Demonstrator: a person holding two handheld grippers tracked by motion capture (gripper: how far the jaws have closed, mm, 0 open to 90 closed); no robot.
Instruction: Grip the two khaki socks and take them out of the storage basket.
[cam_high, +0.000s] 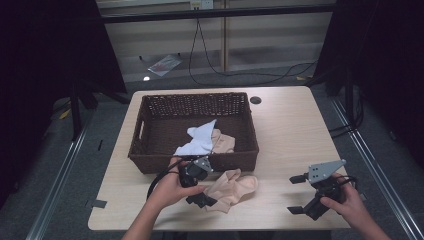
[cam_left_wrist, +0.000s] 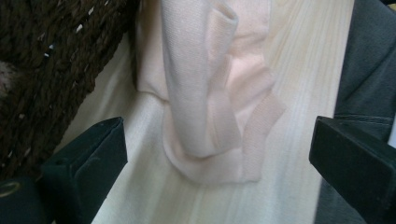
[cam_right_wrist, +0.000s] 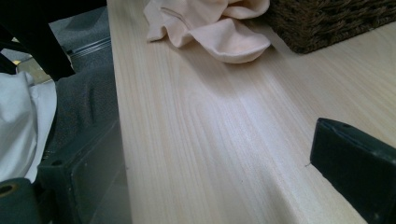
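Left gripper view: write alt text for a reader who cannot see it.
A crumpled pale pink sock lies on the light wooden table, between the open black jaws of the left gripper, which are apart from it. A dark wicker basket fills the upper left corner.

Light wood-grain table (cam_high: 290, 130) with rounded corners. Directly on it: a dark wicker basket (cam_high: 150, 162) toward the left, and a peach sock (cam_high: 235, 187) lying crumpled just beside the basket's near wall.

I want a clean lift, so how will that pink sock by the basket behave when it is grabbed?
The pink sock lies crumpled in soft folds, so it will probably droop from the left gripper. It looks thin, likely light. Pushed, it would likely bunch up on the table rather than slide.
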